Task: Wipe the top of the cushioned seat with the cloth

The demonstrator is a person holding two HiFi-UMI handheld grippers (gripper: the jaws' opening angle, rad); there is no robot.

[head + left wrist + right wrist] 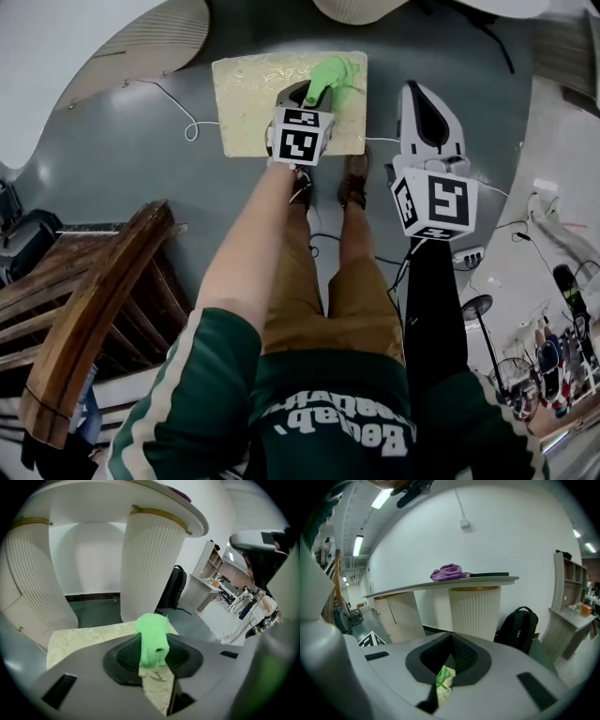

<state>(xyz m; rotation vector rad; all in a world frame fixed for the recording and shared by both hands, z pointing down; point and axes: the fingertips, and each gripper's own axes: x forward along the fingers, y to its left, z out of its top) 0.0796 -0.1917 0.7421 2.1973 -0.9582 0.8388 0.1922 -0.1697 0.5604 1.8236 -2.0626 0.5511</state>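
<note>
On the head view I see a dark wooden chair at lower left on the grey floor. A thin white cable trails across that floor, and a white power strip lies off to the right. In the right gripper view a purple bundle of fabric lies on a white countertop. The countertop rests on a ribbed white pedestal, and a black backpack stands just beside it, near a shelf unit.

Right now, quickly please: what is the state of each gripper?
Left gripper: closed on the fluffy green cloth, over the cream cushioned seat.
Right gripper: closed, holding nothing.
</note>
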